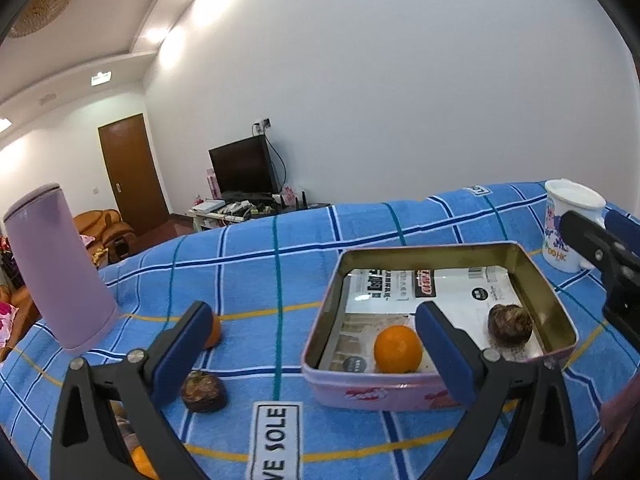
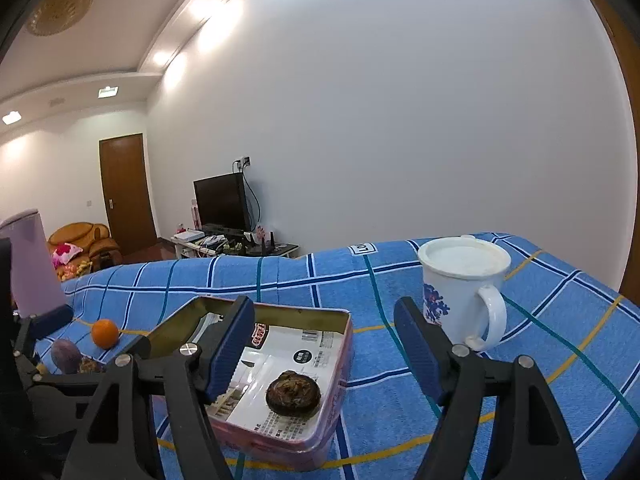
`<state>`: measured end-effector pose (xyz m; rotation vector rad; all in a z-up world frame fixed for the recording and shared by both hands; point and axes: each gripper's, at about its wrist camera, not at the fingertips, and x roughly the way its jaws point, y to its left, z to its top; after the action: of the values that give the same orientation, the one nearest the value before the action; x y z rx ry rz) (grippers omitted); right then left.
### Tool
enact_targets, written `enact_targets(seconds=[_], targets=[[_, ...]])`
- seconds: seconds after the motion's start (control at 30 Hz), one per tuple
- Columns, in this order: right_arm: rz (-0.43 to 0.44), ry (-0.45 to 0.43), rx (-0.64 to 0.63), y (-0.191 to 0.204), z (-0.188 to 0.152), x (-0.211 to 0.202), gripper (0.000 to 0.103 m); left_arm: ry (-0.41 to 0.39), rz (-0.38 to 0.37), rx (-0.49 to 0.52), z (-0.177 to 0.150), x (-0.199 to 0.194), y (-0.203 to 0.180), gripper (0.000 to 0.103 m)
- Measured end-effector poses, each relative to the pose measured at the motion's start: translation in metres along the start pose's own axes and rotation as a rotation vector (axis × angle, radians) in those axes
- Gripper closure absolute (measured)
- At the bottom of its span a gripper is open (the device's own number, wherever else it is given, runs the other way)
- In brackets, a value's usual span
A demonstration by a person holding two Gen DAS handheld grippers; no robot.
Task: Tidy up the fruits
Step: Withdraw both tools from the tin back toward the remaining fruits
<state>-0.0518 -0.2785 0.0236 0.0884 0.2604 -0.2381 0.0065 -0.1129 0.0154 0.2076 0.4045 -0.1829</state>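
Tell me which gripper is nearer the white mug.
Right. The right gripper hangs open over the tin's mug-side end, with the white mug just beyond its right finger. The left gripper, also open, is over the tin's other end, with the mug far off to its right.

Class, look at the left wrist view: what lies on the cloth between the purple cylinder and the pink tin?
An orange, partly behind the left tool's finger, and a dark brown fruit lie between the purple cylinder and the pink tin.
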Motion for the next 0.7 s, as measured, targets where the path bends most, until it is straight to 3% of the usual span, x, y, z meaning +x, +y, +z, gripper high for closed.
enact_targets(seconds=[0.7], targets=[[0.047, 0.023, 0.050, 0.011, -0.007, -0.011, 0.029, 0.022, 0.017, -0.070, -0.016, -0.014, 0.029, 0.000]])
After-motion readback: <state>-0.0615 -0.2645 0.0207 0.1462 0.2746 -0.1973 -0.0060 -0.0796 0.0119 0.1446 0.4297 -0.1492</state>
